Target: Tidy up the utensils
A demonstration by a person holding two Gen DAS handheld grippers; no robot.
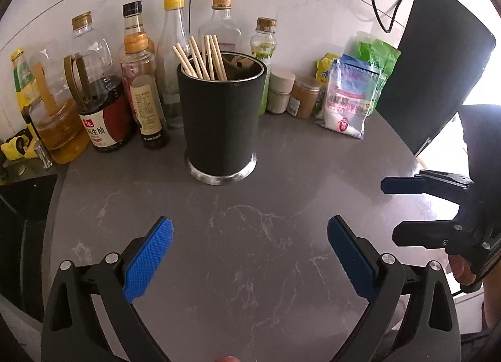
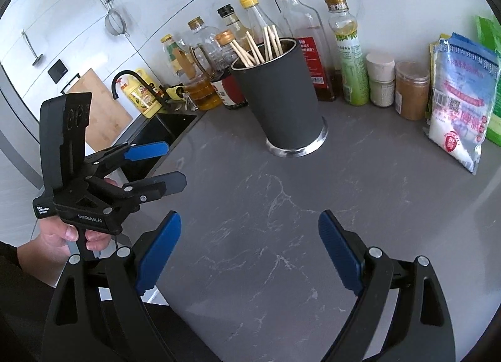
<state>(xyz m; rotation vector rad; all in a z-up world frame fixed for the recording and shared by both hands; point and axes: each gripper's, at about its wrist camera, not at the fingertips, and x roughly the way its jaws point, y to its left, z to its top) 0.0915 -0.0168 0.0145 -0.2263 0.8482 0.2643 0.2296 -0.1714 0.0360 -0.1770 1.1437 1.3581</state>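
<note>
Left wrist view: chopstick holder [image 1: 221,117] stands upright near counter [image 1: 256,236] back edge, straight ahead of left gripper [image 1: 250,255], jaws wide, empty. Chopsticks [image 1: 203,56] lean left. Right gripper [image 2: 249,250] wide, empty; holder ahead, about equally near.

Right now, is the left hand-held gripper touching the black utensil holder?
Apart. The left wrist view shows bare grey countertop between the open left hand-held gripper and the black utensil holder.

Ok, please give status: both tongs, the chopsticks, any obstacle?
Left tongs open, empty. Right tongs open, empty. Chopsticks upright in black holder. Counter between tongs and holder bare.
</note>
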